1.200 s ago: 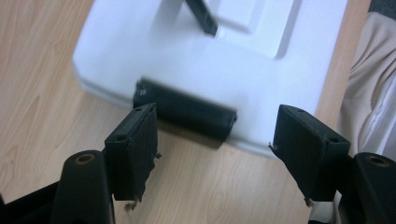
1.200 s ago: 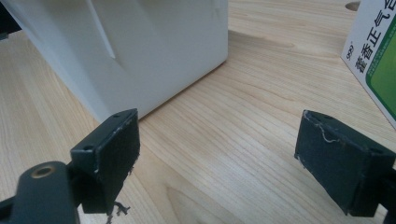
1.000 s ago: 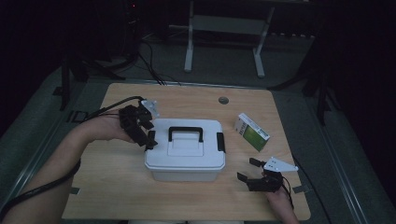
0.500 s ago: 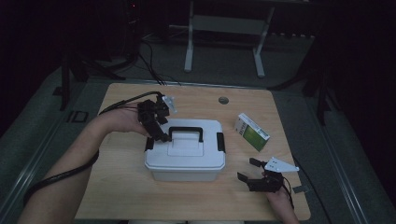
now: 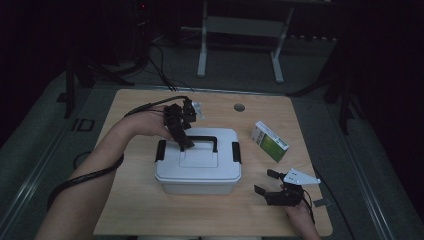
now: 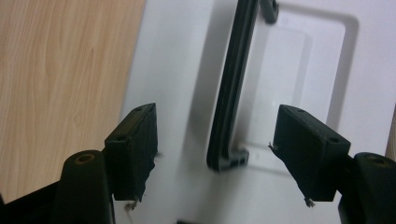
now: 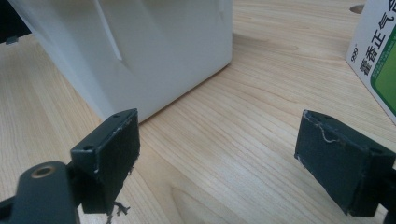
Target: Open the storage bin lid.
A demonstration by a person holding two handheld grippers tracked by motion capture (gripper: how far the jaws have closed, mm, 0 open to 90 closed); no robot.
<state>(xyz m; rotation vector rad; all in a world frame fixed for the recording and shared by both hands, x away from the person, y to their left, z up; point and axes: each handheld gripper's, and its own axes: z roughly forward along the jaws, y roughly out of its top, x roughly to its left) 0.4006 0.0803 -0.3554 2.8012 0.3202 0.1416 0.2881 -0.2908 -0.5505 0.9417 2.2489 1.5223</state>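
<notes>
Tabletop box handle (image 6: 229,93) between left tongs (image 6: 215,154)

One white storage box (image 5: 198,169) with one black handle (image 5: 201,139) and two black side latches (image 5: 160,150). One green-and-white carton (image 5: 269,141). Two grippers: left gripper (image 5: 184,144), right gripper (image 5: 265,183). One wooden table (image 5: 130,200) with one round hole (image 5: 239,107) in the top.
</notes>
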